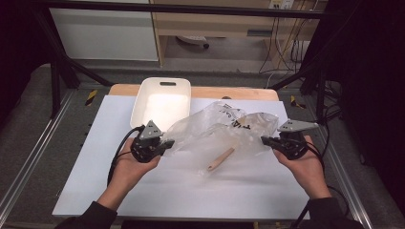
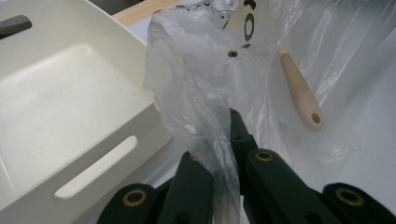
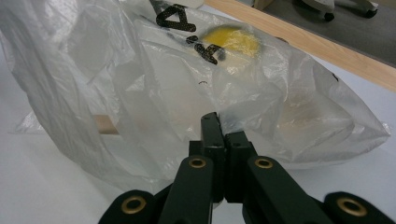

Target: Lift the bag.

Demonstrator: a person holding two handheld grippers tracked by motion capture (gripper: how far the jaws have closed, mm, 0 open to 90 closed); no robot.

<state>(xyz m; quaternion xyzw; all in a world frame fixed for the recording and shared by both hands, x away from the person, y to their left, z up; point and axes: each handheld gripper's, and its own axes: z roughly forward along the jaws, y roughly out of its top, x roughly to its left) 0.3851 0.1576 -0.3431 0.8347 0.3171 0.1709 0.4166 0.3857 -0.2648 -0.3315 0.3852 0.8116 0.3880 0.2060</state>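
High view: both grippers' jaws clamp the plastic bag (image 1: 224, 129), white bin (image 1: 162, 102) just behind it.

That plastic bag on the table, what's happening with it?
A person holds a clear plastic bag by its two ends, the left hand-held gripper pinching one side and the right hand-held gripper the other. A wooden-handled tool lies inside the bag, its handle poking out. A white tub sits behind.
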